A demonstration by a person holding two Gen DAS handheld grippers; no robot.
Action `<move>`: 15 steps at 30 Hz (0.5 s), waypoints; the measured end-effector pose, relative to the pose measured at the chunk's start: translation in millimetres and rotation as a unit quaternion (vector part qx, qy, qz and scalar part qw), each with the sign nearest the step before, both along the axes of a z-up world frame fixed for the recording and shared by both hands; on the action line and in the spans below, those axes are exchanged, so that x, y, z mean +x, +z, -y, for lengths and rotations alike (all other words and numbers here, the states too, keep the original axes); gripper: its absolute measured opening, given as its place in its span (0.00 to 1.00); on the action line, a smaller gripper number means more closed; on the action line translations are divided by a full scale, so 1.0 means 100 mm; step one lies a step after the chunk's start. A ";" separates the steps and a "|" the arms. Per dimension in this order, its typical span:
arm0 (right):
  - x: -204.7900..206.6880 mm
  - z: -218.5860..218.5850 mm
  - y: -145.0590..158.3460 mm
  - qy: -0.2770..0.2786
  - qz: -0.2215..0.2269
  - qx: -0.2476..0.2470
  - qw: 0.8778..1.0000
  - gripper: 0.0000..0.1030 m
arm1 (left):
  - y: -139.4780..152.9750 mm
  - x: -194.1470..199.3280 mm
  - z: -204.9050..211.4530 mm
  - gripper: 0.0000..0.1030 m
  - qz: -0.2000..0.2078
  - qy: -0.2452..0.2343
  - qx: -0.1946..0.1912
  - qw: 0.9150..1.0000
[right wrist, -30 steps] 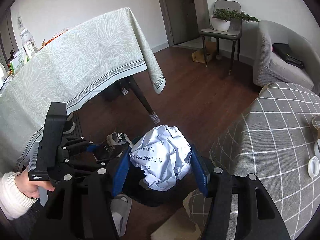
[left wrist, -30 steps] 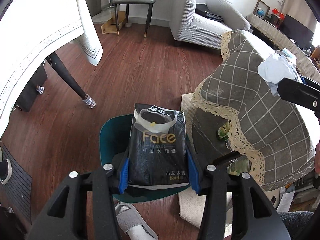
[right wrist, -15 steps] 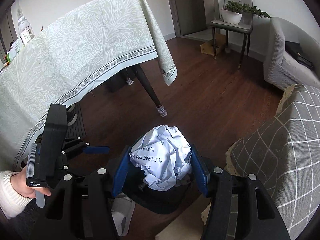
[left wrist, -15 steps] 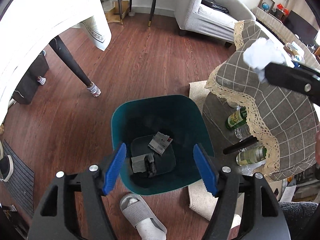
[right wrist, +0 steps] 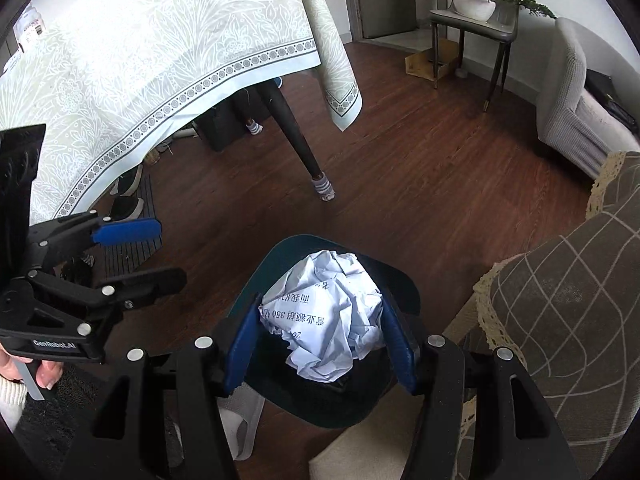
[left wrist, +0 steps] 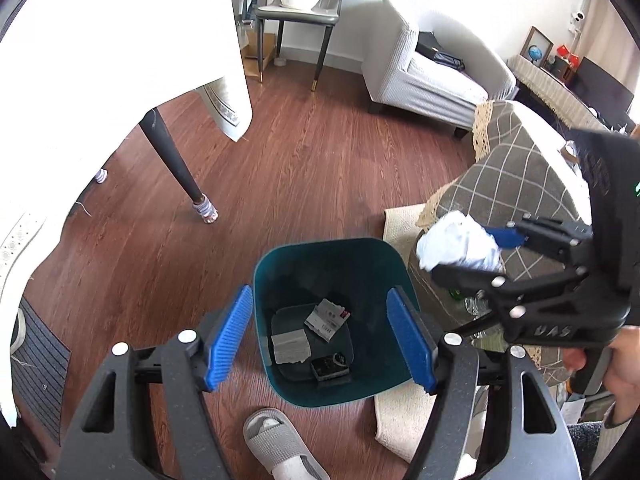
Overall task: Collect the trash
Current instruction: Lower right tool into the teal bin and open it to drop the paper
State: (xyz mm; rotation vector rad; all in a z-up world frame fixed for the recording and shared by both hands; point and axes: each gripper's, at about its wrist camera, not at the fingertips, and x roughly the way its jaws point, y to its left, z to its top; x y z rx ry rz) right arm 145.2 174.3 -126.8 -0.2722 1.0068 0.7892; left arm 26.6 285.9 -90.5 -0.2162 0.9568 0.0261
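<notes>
A teal bin (left wrist: 280, 268) stands on the wood floor, with a black tissue pack (left wrist: 330, 366), a grey pad (left wrist: 291, 346) and a white card (left wrist: 326, 318) at its bottom. My left gripper (left wrist: 320, 340) hovers above the bin's near side, open and with nothing between its blue pads. My right gripper (right wrist: 320, 344) is shut on a crumpled white paper ball (right wrist: 324, 320) with printed text. In the right wrist view the ball hangs over the bin's mouth (right wrist: 400, 284). From the left wrist, the ball (left wrist: 460, 246) and the right gripper (left wrist: 468, 256) sit by the bin's right rim.
A table leg (left wrist: 176, 168) under a pale cloth stands left of the bin. A grey slipper (left wrist: 280, 444) and a beige rug (left wrist: 400, 416) lie in front. A low table with a checked cloth (left wrist: 516, 184) stands to the right, with bottles (left wrist: 472, 304) beneath. A sofa (left wrist: 432, 76) stands behind.
My left gripper opened and let go of the black tissue pack, which now lies in the bin. My right gripper came down with the paper ball to the bin.
</notes>
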 end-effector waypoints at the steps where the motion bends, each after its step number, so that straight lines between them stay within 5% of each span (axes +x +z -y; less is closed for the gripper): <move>1: 0.00 -0.02 -0.04 0.000 -0.003 -0.004 1.000 0.57 | 0.03 0.00 -0.02 0.71 0.004 0.002 -0.001 1.000; 15: -0.12 -0.23 -0.49 0.021 -0.027 -0.070 0.997 0.59 | 0.39 -0.03 -0.12 0.54 0.055 0.010 -0.020 0.998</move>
